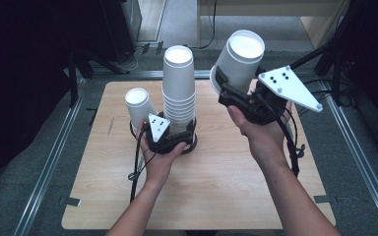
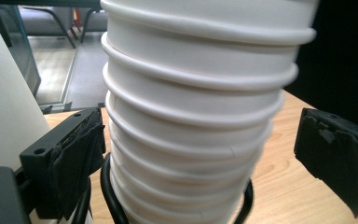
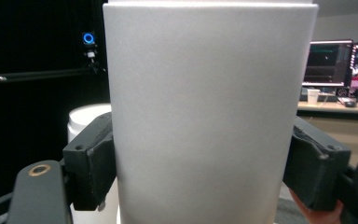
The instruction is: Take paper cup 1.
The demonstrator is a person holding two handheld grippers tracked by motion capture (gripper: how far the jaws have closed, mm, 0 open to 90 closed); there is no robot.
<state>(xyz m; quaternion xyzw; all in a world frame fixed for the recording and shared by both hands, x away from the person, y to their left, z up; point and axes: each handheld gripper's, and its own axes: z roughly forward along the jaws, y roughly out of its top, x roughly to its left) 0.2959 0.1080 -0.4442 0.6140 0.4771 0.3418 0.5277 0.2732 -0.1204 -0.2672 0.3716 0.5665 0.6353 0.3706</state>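
Cup (image 1: 239,58) clamped in right gripper (image 1: 226,91), upside down, up-right of stack (image 1: 179,91) | left gripper (image 1: 170,140) open around stack base, pads clear

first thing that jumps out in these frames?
The tall stack of white paper cups at the wooden table's centre, standing between the open left gripper's jaws. Next, the single white paper cup held aloft, tilted, clamped by the right gripper.

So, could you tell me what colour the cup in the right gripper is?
Plain white cup, clearest in the right gripper view.
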